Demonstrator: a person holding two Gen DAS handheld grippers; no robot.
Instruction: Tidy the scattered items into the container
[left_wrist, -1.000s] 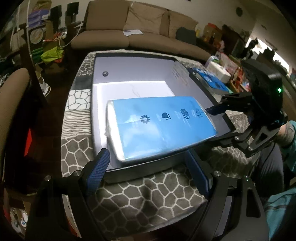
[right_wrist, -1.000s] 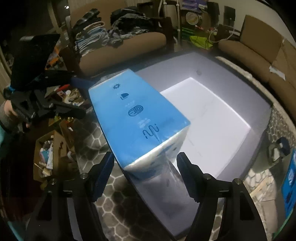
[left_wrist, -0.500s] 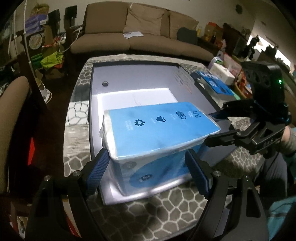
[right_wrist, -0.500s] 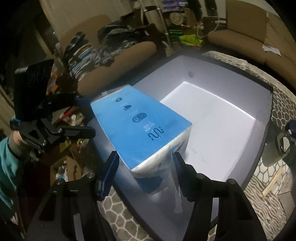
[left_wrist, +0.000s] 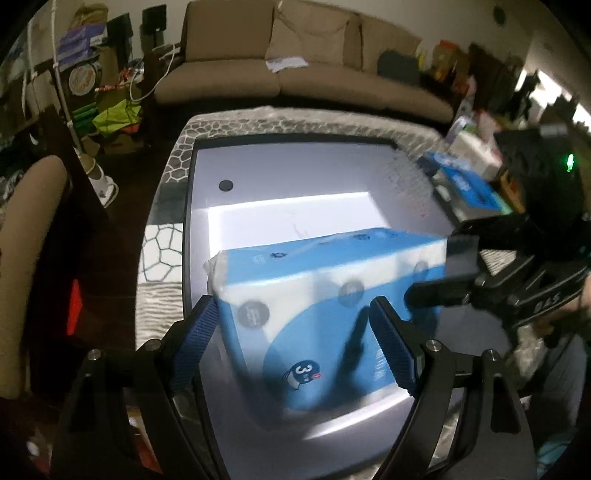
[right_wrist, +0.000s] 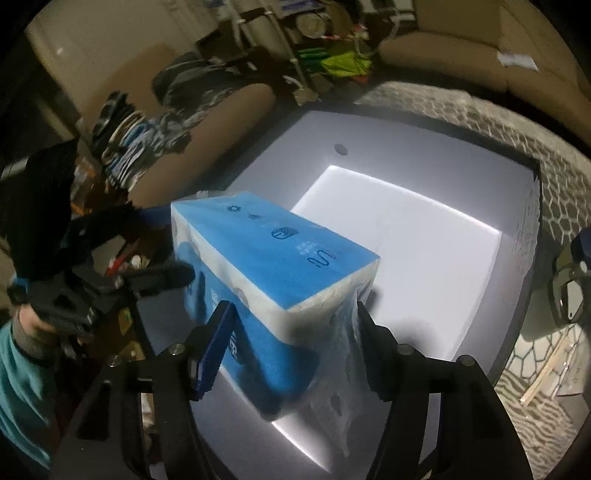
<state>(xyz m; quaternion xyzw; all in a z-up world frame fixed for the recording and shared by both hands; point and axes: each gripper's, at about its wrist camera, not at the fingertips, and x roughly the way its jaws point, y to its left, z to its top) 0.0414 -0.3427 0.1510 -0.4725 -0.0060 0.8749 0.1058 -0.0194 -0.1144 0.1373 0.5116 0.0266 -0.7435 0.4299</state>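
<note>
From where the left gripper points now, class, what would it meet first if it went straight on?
Most likely the blue tissue pack already between the left gripper fingers; behind it lies the container wall, though depth is unclear.

dim, motion-blurred fisheye, overhead glare

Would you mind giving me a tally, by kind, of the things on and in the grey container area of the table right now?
Blue tissue packs: 2, the large tissue pack in the container and a second blue pack on the table beside it.
Grey containers: 1.
Grippers: 2, left gripper and right gripper, at opposite ends of the large pack.
Total: 5.
</note>
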